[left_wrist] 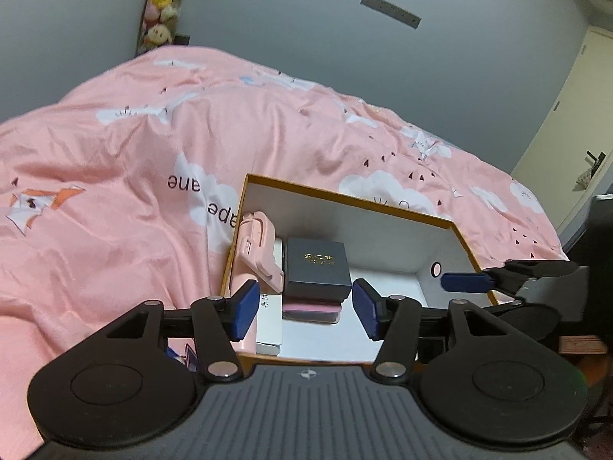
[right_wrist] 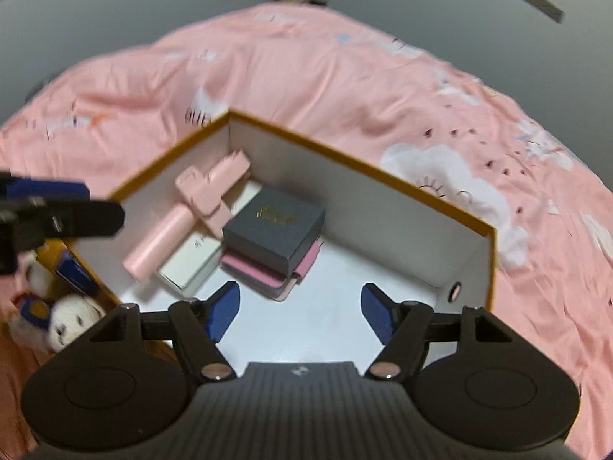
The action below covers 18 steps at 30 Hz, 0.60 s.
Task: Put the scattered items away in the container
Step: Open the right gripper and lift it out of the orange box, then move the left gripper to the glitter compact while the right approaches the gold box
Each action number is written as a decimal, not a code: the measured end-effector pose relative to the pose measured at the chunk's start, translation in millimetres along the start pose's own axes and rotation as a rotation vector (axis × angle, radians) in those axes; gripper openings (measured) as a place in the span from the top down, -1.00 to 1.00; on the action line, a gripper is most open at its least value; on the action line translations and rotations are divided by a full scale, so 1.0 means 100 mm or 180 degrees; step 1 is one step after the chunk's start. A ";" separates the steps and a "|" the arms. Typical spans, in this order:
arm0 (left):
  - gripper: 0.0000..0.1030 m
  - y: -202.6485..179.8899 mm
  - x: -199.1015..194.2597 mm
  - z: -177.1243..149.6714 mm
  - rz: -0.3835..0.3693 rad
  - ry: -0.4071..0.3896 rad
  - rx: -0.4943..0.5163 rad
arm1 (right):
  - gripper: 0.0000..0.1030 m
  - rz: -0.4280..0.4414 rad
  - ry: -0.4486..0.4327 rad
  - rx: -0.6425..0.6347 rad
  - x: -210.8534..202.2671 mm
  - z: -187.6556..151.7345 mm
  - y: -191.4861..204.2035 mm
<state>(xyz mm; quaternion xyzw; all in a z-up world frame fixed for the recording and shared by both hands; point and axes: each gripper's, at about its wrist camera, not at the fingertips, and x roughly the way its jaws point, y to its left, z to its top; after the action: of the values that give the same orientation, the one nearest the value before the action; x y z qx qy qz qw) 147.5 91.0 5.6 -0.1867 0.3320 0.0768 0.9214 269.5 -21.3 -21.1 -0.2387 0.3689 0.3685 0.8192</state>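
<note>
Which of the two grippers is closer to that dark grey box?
Left. The left gripper hangs open right in front of the dark grey box, while the right gripper, also open, sits farther back over bare box floor.

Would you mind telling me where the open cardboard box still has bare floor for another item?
The white floor lies free between the dark grey box on the pink wallets and the wall with the round hole. The far-left corner is crowded: pink folding stick, flat white box.
</note>
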 end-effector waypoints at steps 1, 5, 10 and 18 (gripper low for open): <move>-0.25 -0.02 -0.03 -0.03 0.0008 -0.0038 0.0042 | -0.41 -0.0008 -0.0055 0.0035 -0.07 -0.03 0.02; -0.31 -0.08 -0.17 -0.17 0.0031 -0.0183 0.0297 | -0.48 -0.0064 -0.0277 0.0212 -0.29 -0.19 0.11; -0.39 -0.11 -0.35 -0.38 0.0040 -0.0276 0.0510 | -0.65 -0.0081 -0.0522 0.0479 -0.58 -0.48 0.21; -0.57 -0.06 -0.55 -0.63 -0.0041 -0.0121 0.0536 | -0.75 -0.0145 -0.0650 0.1015 -0.84 -0.91 0.32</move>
<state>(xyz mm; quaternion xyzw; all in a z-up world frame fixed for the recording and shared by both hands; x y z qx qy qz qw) 69.9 59.8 -2.6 -0.1091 0.3186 0.0462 0.9405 167.5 -98.2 -15.1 -0.0756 0.3321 0.3091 0.8880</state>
